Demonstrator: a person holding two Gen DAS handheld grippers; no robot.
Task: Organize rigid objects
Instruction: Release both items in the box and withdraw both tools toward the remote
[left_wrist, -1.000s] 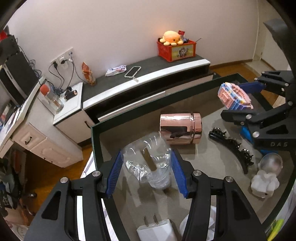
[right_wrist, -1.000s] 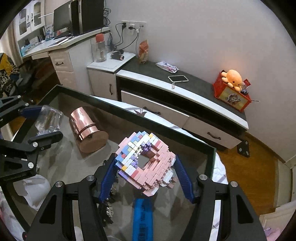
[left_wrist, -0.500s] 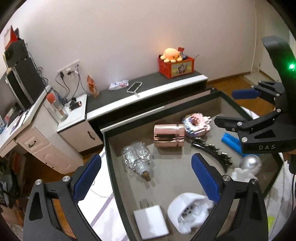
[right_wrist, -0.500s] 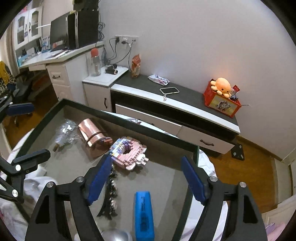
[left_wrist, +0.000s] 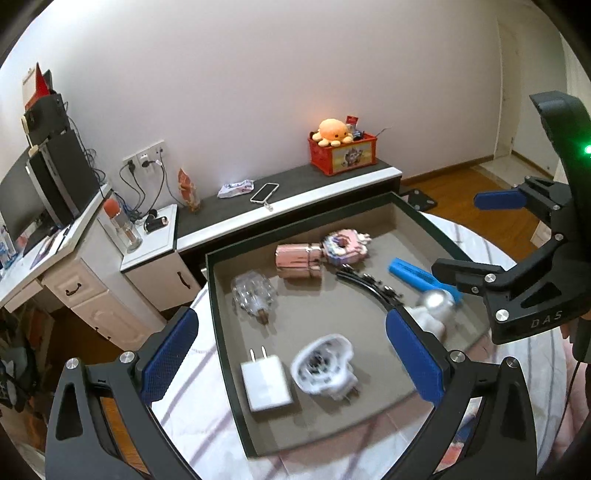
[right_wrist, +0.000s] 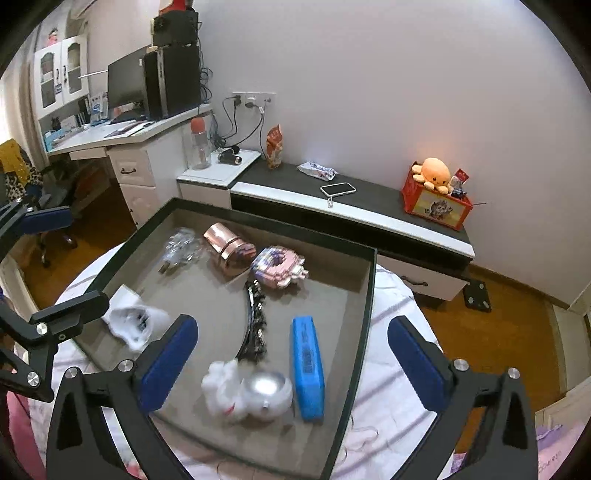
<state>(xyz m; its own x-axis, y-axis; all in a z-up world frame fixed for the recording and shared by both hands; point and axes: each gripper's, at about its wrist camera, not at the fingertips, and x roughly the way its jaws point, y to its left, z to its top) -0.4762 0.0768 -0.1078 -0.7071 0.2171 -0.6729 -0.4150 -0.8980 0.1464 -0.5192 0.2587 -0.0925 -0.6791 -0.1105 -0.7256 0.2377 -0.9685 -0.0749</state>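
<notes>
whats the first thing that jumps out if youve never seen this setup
A dark-rimmed tray on a round table, strewn with small things: a shiny copper canister lying beside a pink brick-built donut at the far end, a blue bar near the right rim. Both tongs, left and right, hang wide open and empty above it.

The left gripper and the right gripper each fill the lower frame, jaws just opened wide, nothing between the blue pads.

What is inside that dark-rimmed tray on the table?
Inside the tray: clear bottle, copper canister, pink brick donut, black hair clip, blue case, silver-and-white toy, two white chargers. Anything beneath them is hidden.
</notes>
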